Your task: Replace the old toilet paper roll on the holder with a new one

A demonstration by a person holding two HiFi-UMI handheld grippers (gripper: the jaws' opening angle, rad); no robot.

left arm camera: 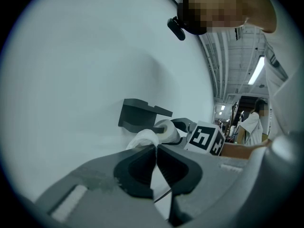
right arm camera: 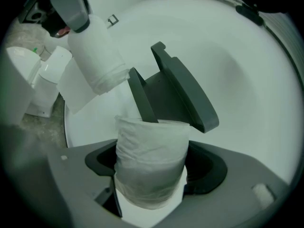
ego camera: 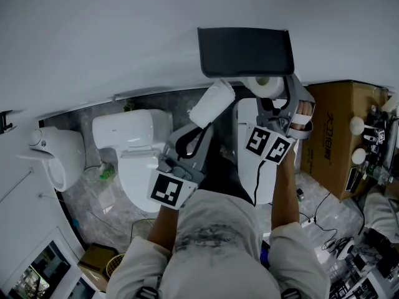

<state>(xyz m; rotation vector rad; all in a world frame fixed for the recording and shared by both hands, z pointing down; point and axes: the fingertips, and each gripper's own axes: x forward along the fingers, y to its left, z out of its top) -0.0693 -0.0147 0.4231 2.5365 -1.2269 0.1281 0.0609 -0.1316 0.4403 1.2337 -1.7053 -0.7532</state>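
Note:
A black holder with a flat lid is fixed to the pale wall. Just under it is a toilet paper roll, and my right gripper is shut on it. In the right gripper view this roll fills the jaws, its top against the holder. My left gripper is lower left of the holder, pinched shut on the end of a second, wrapped white roll. The left gripper view shows its jaws closed, with that roll just beyond the tips.
A white toilet stands below the wall at the left, and another white fixture further left. A cardboard box and cluttered gear are at the right. A white panel stands under the holder. A small bin sits lower left.

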